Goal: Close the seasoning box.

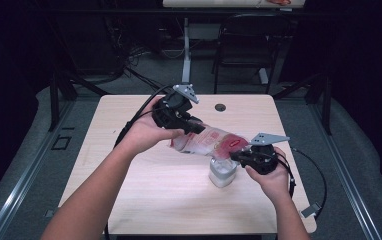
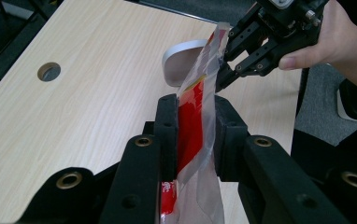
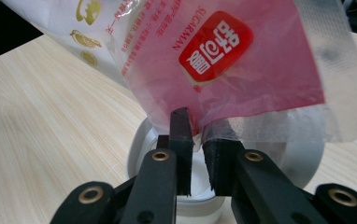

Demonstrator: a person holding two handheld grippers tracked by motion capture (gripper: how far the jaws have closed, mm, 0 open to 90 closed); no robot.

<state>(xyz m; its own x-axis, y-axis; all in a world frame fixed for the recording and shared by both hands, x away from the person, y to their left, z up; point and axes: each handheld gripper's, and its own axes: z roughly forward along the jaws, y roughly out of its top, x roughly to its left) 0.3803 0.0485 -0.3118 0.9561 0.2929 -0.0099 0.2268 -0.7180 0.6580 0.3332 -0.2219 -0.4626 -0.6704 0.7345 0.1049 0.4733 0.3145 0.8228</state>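
Observation:
A clear plastic bag (image 1: 206,140) with a red label hangs stretched between both grippers above the table. My left gripper (image 1: 193,127) is shut on its upper end; in the left gripper view the bag (image 2: 191,116) passes between the pads of the left gripper (image 2: 194,106). My right gripper (image 1: 236,156) is shut on the lower, clear edge of the bag (image 3: 223,70), with that edge pinched at the right gripper (image 3: 198,142). Under that end stands a white cup (image 1: 222,173), whose rim (image 3: 303,158) lies just below the bag. Farther off, the right gripper (image 2: 223,74) pinches the bag over the cup (image 2: 181,58).
The light wooden table (image 1: 129,190) has a round cable hole (image 1: 220,107) near its far edge. Black cables trail from both grippers. A dark chair (image 1: 249,45) and a desk leg stand beyond the table.

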